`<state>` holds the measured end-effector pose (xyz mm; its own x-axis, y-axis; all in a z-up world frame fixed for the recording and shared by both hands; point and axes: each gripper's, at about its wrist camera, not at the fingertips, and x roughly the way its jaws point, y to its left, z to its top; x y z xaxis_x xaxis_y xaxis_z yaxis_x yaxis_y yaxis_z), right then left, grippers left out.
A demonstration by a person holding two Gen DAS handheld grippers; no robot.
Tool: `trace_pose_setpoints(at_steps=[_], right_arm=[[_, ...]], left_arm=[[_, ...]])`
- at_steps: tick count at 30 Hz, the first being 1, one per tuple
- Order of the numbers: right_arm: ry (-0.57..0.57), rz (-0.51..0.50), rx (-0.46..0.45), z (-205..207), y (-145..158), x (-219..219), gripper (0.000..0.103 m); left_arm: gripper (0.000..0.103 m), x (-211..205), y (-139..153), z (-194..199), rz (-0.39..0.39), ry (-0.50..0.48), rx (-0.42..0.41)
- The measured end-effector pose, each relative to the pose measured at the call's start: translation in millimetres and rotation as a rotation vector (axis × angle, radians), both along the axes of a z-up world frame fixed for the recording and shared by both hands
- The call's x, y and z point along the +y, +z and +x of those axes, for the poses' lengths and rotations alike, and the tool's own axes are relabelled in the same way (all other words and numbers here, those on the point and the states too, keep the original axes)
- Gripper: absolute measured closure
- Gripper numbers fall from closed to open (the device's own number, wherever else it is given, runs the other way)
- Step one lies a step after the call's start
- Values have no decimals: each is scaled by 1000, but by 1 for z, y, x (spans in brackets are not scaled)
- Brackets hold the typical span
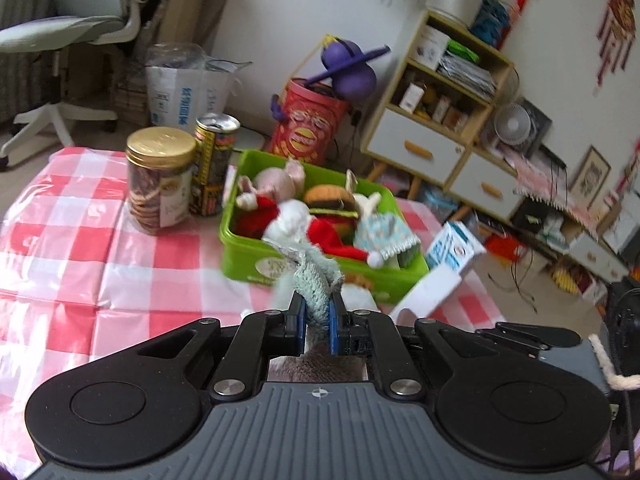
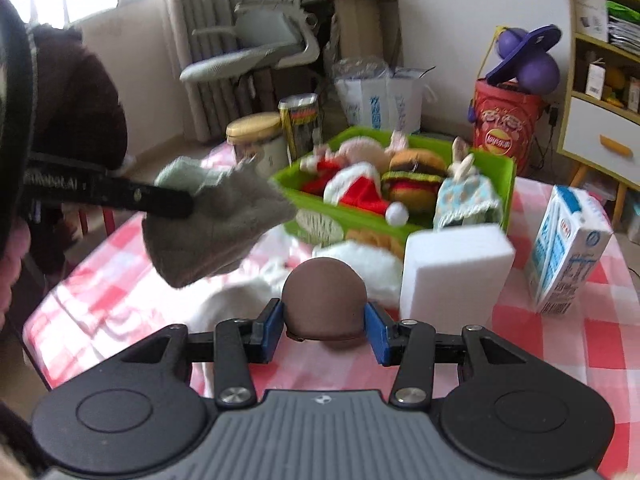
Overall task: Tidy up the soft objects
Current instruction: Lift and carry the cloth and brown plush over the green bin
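Between the blue pads of the left gripper a fold of grey-green fuzzy cloth is pinched hard, the jaws pressed almost together on it. In the right wrist view the same cloth hangs clear of the table as a limp, sagging bundle. It looks like a sock or mitten, though blur keeps me from saying which. The right gripper is closed on a brown rounded soft piece, its pads touching either flank with the dome rising between them.

Just beyond both, on the red-checked tablecloth, the green bin already holds a plush burger, a red-and-white Santa hat and other stuffed toys. A white foam block and a milk carton stand beside it, a biscuit jar and a can behind.

Both held things are probably light and yielding. The cloth will drape and swing, so a pinch at a bunched fold suits it. The brown piece should squash a little, so a hold across its widest part seems safest against slipping.
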<state>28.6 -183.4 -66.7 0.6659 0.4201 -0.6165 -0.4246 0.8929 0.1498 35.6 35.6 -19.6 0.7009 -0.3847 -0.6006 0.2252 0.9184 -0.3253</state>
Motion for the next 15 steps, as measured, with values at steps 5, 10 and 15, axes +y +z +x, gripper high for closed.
trace_pose_setpoints(at_steps=[5,10,15], right_arm=[[-54,81,-38,8,22,-5,86],[-159,154,-31,33,39,-14,86],[-218,160,-44,69,54,-14,86]], left_arm=[[95,4,8,11,-11,32,-10],[95,0,17,36,6,30,-10],[95,-13,34,67,14,12,-45]])
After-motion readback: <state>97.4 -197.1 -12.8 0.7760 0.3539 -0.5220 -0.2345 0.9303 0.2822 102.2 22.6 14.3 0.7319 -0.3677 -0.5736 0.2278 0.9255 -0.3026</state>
